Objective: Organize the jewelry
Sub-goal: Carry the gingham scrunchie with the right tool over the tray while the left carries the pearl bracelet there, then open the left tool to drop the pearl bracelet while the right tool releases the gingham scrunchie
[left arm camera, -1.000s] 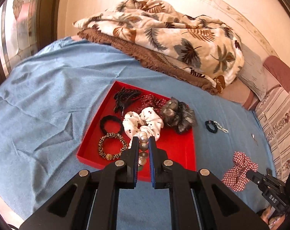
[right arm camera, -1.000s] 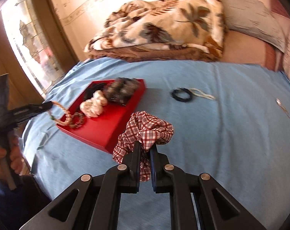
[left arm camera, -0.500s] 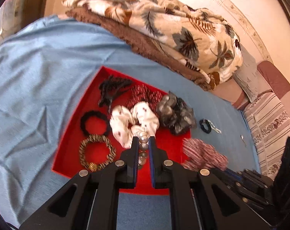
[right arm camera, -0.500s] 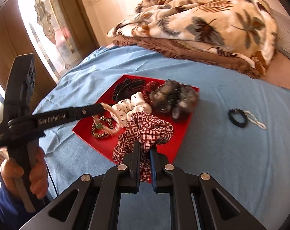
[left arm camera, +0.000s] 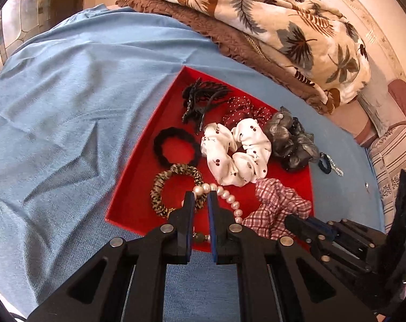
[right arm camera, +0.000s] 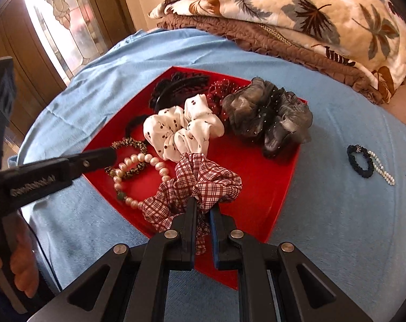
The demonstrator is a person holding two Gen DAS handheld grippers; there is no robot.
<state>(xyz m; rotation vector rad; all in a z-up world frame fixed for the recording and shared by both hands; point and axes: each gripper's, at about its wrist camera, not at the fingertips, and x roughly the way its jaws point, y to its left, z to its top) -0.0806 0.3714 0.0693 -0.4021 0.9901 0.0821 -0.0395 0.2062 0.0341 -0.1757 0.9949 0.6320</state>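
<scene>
Over red tray [right arm camera: 259, 187], plaid scrunchie [right arm camera: 203, 182] pinched between right jaws

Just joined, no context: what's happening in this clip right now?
A person is sorting hair accessories and jewelry into a red tray on a blue bedsheet. The left gripper is shut on a pearl bracelet, over the tray's near side. The right gripper is shut on a red plaid scrunchie, also over the tray. A small dark hair tie and a pearl strand lie outside on the sheet.
</scene>
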